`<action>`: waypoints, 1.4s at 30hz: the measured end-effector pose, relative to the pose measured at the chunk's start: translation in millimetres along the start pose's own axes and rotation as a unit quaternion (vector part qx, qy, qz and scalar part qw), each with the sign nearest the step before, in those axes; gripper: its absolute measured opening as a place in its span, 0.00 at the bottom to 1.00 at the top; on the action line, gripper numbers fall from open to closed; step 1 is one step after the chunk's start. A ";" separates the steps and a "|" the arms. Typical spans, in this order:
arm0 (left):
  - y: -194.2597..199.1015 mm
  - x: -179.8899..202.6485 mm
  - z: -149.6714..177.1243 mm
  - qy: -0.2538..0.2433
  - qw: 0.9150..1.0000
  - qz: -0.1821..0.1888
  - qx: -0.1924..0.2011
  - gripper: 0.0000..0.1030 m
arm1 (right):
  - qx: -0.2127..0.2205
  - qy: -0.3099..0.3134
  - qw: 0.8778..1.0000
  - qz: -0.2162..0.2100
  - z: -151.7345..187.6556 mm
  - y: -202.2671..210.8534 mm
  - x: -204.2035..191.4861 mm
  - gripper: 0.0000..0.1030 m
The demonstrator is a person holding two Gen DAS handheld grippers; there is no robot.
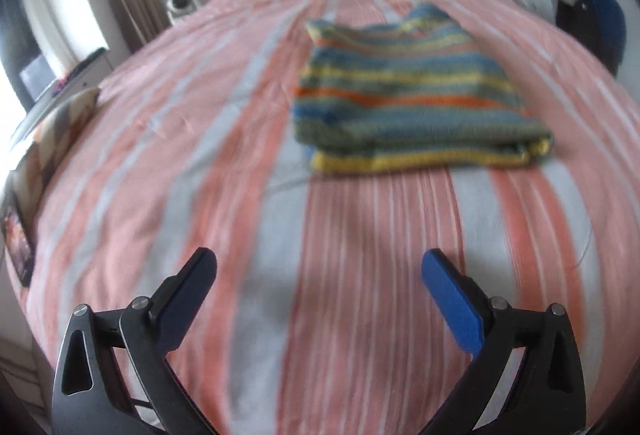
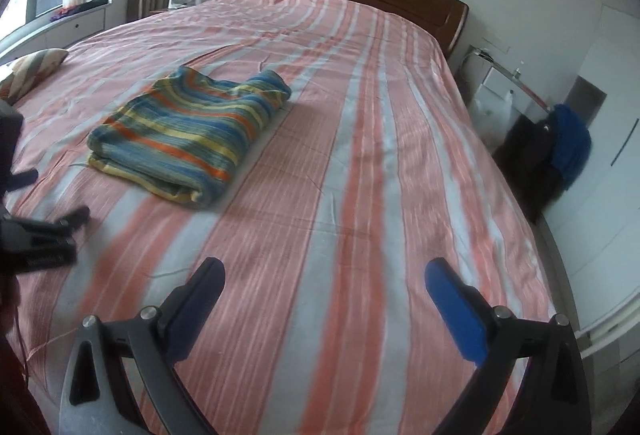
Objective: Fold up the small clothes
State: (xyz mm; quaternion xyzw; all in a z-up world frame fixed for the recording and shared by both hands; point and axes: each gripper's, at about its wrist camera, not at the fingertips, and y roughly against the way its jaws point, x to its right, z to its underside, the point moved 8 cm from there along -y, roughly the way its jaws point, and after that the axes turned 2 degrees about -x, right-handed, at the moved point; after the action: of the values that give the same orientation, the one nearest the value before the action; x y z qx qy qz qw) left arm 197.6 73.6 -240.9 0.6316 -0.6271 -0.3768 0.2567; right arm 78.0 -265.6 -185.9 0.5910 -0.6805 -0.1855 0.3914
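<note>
Multicoloured striped knit garment (image 2: 188, 139) lies folded on bed; left gripper (image 1: 318, 289) and right gripper (image 2: 324, 295) both wide, empty; fold judged complete, next: withdraw.

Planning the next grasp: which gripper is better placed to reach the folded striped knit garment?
Left, probably. The left gripper faces the folded striped knit garment nearly head-on, fingers open. The right gripper, also open, has it off to its left.

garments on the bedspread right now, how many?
1. A folded striped garment lies on the bedspread, ahead of both open grippers, touching neither. The blue cloth hangs off the bed at the right. Nothing looks hidden.
</note>
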 end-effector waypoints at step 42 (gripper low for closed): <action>-15.6 -7.5 -138.6 0.001 0.984 0.178 0.015 0.14 | 0.046 -0.050 0.961 -0.270 -160.1 -97.5 -119.8 0.22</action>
State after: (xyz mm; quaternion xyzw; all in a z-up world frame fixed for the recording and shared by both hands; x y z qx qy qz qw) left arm 318.0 61.7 -171.2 0.5139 -0.7347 -0.3152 0.3111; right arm 262.1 -140.8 -193.1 0.7599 -0.5223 -0.2821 0.2650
